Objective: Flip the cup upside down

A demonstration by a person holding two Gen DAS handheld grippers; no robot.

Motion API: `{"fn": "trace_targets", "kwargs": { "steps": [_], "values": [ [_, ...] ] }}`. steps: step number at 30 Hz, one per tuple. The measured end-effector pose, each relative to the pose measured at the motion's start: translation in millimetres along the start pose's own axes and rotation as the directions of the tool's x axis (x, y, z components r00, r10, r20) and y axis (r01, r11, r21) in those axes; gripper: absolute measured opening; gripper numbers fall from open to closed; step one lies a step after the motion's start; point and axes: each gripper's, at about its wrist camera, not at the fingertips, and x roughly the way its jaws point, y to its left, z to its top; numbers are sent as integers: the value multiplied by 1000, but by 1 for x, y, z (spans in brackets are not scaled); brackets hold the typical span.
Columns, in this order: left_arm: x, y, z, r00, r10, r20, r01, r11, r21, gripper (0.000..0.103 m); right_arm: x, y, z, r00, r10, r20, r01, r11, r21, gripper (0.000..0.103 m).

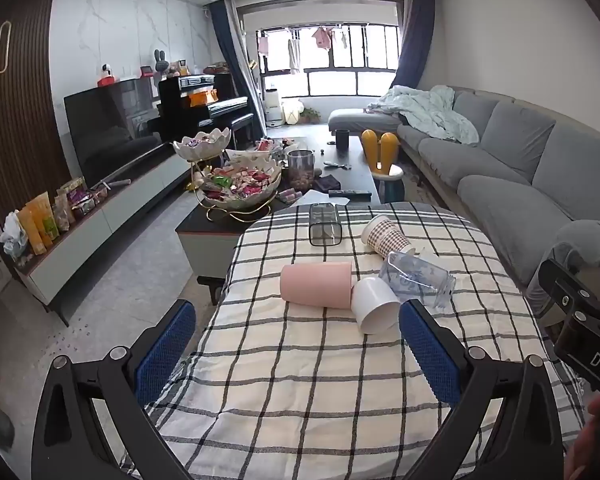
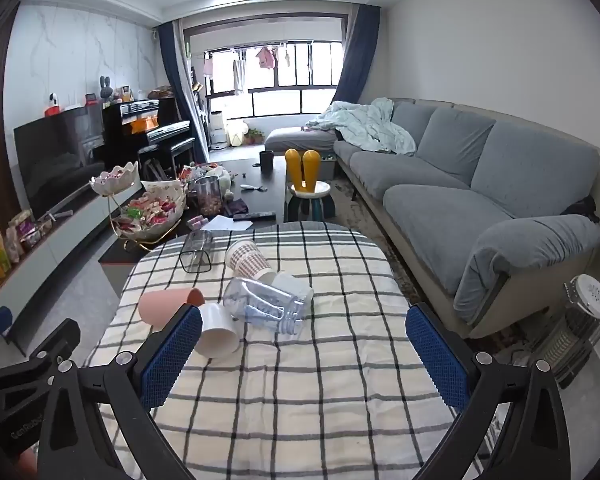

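Note:
Several cups lie on their sides on a checked cloth point(image 1: 300, 380): a pink cup point(image 1: 315, 283), a white cup point(image 1: 374, 305), a clear printed cup point(image 1: 418, 278), a houndstooth paper cup point(image 1: 386, 234) and a dark clear square cup point(image 1: 325, 224). They also show in the right wrist view: pink cup point(image 2: 164, 307), white cup point(image 2: 217, 330), clear cup point(image 2: 266, 306), paper cup point(image 2: 247, 261), square cup point(image 2: 197, 251). My left gripper point(image 1: 298, 354) is open and empty, just short of the cups. My right gripper point(image 2: 304, 356) is open and empty, to their right.
A coffee table point(image 1: 352, 168) with candy bowls point(image 1: 242, 190) and a jar stands behind the table. A grey sofa point(image 2: 480, 184) runs along the right, a heater point(image 2: 580, 332) beside it. A TV stand point(image 1: 100, 216) lines the left wall.

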Motion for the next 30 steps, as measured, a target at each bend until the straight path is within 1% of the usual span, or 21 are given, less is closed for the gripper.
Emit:
{"fn": "trace_targets", "kwargs": {
  "steps": [12, 30],
  "values": [
    [-1, 2, -1, 1000, -19, -5, 19, 1000, -16, 103, 0, -1, 2, 1000, -4, -1, 4, 1000, -6, 102],
    [0, 2, -3, 1000, -24, -5, 24, 1000, -18, 103, -1, 3, -1, 1000, 3, -11, -3, 1000, 0, 102]
  ]
}}
